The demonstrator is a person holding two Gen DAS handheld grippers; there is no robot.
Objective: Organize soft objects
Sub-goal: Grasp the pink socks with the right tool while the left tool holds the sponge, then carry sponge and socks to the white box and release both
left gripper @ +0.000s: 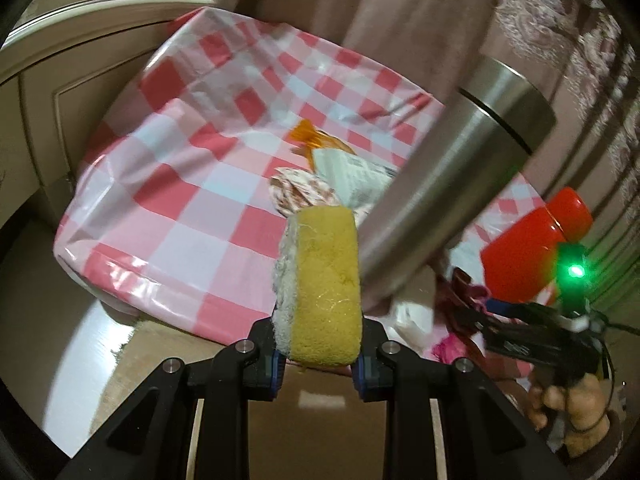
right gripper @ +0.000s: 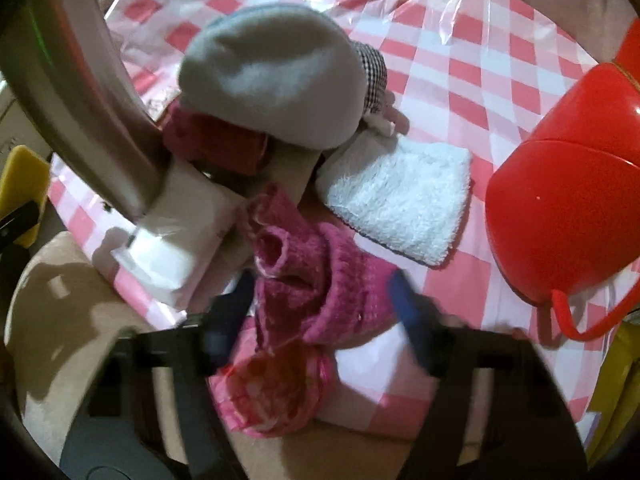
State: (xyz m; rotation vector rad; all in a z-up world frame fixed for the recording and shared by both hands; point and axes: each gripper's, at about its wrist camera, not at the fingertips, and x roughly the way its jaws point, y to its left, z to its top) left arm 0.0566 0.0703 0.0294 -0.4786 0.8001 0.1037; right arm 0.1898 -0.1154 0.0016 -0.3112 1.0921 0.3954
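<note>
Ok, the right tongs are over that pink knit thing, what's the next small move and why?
Probably close the right tongs on the pink knit: it lies between the open jaws, not yet pinched. The left tongs already hold the sponge.

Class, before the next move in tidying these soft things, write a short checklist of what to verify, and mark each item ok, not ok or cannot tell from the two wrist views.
1. Left gripper has a firm hold on the yellow sponge: ok, pads press both sides.
2. Right gripper straddles the pink knitted item: ok, it lies between the fingers.
3. Right gripper has closed on the pink knitted item: not ok, gaps show beside the pads.
4. Steel cup clear of the sponge's path: cannot tell, it looms close beside it.
5. White towel lying flat and free: ok.
6. Red bucket upright for filling: not ok, it lies tipped.
</note>
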